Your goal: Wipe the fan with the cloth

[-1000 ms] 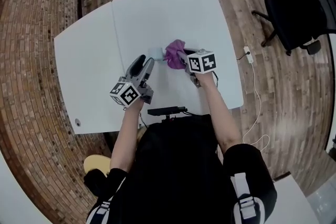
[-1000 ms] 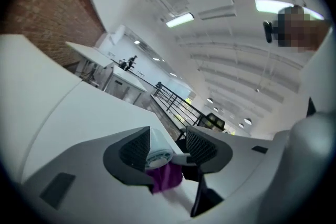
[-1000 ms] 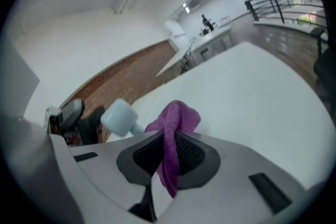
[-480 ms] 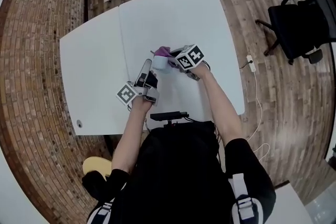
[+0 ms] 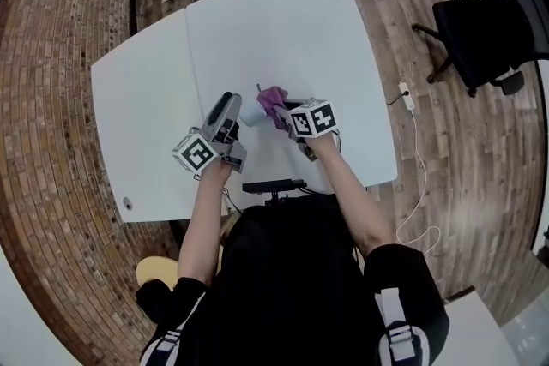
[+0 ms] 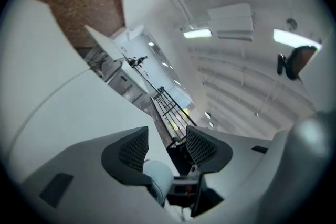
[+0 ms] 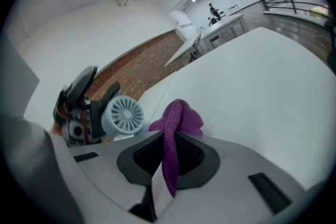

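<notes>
The left forearm (image 5: 204, 210) and right forearm (image 5: 347, 193) reach forward and converge on the fan (image 7: 123, 115). The left gripper (image 5: 230, 109) lies almost level at the fan's left, jaws clamped on its body. The right gripper (image 5: 285, 117) tilts downward just right of the fan, jaws pinched tight on a fold of the cloth (image 7: 178, 118).

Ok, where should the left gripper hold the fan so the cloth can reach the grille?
Grip the fan across the sides of its round body, coming from behind. It is a short cylinder with the grille on one flat face. The left gripper seems to hold it that way now, with the grille facing the cloth in the right gripper.
</notes>
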`<action>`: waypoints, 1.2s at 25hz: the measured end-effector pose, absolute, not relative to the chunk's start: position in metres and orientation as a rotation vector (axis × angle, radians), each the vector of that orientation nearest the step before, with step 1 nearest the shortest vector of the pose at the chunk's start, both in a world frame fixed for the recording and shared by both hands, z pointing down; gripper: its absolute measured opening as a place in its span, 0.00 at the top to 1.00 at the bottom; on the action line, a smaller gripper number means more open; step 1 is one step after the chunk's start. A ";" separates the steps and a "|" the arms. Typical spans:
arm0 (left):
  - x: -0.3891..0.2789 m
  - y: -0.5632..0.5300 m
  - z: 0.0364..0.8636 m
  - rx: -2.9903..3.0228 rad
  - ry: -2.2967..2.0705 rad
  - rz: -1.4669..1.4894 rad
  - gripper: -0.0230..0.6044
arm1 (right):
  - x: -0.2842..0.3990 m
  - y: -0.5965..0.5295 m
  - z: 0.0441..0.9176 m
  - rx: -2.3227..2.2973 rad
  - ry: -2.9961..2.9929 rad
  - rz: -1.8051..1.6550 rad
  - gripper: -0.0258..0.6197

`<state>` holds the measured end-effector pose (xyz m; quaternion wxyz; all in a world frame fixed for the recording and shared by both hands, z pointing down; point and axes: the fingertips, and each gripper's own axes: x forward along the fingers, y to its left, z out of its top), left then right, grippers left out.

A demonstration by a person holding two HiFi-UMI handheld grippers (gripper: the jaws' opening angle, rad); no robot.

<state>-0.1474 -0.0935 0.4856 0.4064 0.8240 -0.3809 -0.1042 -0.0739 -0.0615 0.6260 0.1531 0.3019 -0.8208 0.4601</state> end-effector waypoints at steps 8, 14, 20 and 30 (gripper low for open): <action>-0.101 -0.049 0.499 2.494 -0.790 0.286 0.60 | -0.087 -0.076 0.514 0.583 -2.830 1.477 0.88; -0.096 -0.046 0.509 2.560 -0.833 0.456 0.60 | -0.088 -0.076 0.571 0.699 -2.658 1.716 0.89; -0.098 -0.044 0.508 2.576 -0.847 0.484 0.60 | -0.092 -0.055 0.654 0.812 -2.369 1.517 0.89; -0.088 -0.036 0.508 2.662 -0.841 0.566 0.60 | -0.069 -0.075 0.526 0.652 -2.770 1.776 0.89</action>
